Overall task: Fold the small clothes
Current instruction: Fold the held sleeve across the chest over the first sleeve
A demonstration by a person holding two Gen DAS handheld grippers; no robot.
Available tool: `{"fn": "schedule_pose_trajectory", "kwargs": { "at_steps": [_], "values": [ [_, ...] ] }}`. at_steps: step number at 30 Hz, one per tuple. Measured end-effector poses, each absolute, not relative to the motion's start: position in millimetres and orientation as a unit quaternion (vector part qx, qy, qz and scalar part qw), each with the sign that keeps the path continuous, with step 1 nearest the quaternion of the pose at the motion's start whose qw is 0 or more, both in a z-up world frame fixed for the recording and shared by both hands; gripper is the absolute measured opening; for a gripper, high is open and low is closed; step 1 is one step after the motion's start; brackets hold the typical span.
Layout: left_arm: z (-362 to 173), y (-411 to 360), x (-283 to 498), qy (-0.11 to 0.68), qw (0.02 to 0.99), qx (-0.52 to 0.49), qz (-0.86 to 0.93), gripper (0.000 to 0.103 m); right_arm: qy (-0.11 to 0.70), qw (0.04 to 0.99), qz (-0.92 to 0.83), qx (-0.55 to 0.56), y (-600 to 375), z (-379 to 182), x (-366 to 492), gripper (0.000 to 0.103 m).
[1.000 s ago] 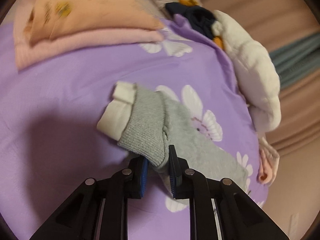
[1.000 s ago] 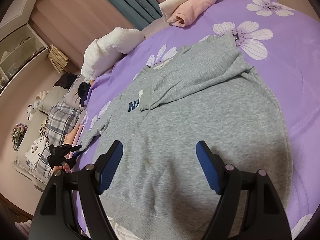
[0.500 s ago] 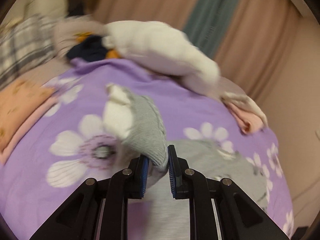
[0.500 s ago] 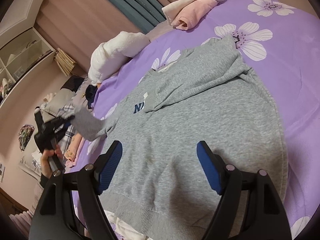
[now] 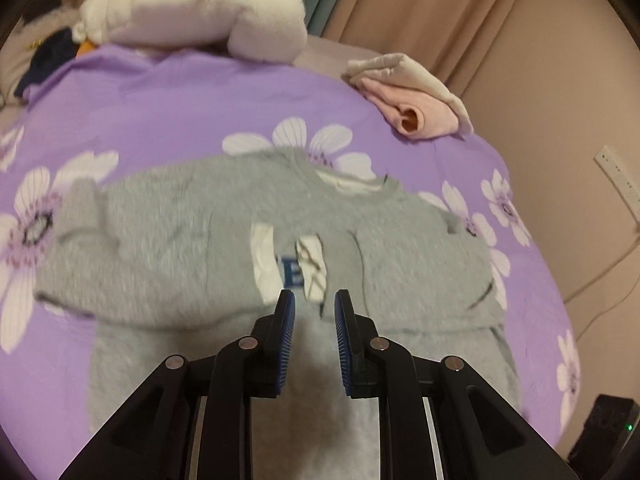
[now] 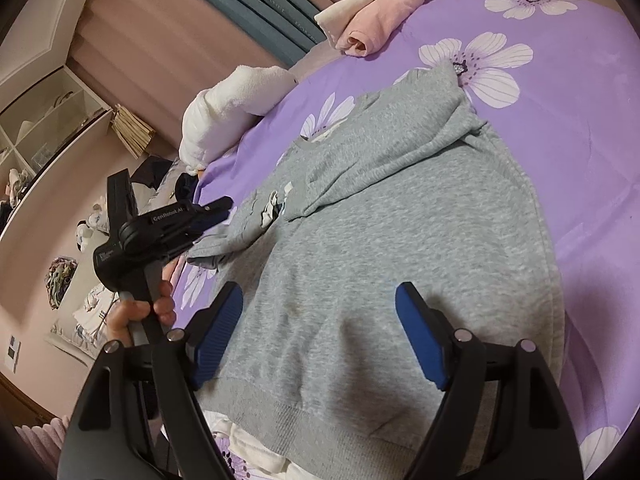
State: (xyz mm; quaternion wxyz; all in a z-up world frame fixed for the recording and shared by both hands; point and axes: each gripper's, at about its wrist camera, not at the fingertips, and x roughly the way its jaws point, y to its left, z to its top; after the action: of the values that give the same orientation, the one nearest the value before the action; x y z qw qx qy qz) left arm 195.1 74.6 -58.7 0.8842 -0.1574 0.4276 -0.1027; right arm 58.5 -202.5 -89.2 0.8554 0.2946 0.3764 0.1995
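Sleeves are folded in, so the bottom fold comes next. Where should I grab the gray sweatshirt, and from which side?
Grip the ribbed hem of the sweatshirt, near its corners. It is the free edge lying closest to the right gripper, whose open fingers hang just above it. Come from the hem side, probably pinching the band edge-on, then carry it up toward the collar.

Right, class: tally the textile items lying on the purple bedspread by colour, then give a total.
Grey: 1, the sweatshirt
White: 1, the fluffy bundle
Pink and cream: 1, the folded pile
Total: 3
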Motion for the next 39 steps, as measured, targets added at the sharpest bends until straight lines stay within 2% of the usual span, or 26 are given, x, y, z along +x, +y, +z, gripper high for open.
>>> {"fn": "schedule_pose_trajectory", "kwargs": {
  "at_steps": [3,4,15,22,26,28,29,32,39],
  "values": [
    [-60,89,179,0.428,0.880,-0.179,-0.100,0.055,0.382,0.843,0.221,0.306,-197,-87,68,0.083],
    [-61,97,171,0.428,0.880,-0.185,-0.093,0.058,0.385,0.837,0.234,0.311,-193,-85,74,0.083],
    [-83,163,92,0.432,0.877,-0.208,-0.023,0.058,0.452,0.772,0.314,0.317,-74,-97,174,0.083],
    [-91,182,73,0.434,0.872,-0.226,-0.032,0.058,0.478,0.794,0.263,0.269,-22,-113,239,0.076],
    [-94,192,68,0.430,0.868,-0.246,-0.034,0.058,0.502,0.793,0.235,0.255,-4,-127,262,0.064],
    [-97,196,67,0.432,0.865,-0.253,-0.033,0.058,0.500,0.808,0.220,0.222,7,-124,265,0.044],
    [-98,198,65,0.433,0.864,-0.253,-0.030,0.058,0.503,0.808,0.222,0.212,10,-123,265,0.021],
    [-102,202,63,0.438,0.860,-0.260,-0.028,0.058,0.493,0.819,0.223,0.190,11,-113,266,0.012],
    [-107,197,62,0.448,0.856,-0.258,-0.025,0.058,0.367,0.892,0.222,0.142,-34,-33,243,0.010]
  ]
}}
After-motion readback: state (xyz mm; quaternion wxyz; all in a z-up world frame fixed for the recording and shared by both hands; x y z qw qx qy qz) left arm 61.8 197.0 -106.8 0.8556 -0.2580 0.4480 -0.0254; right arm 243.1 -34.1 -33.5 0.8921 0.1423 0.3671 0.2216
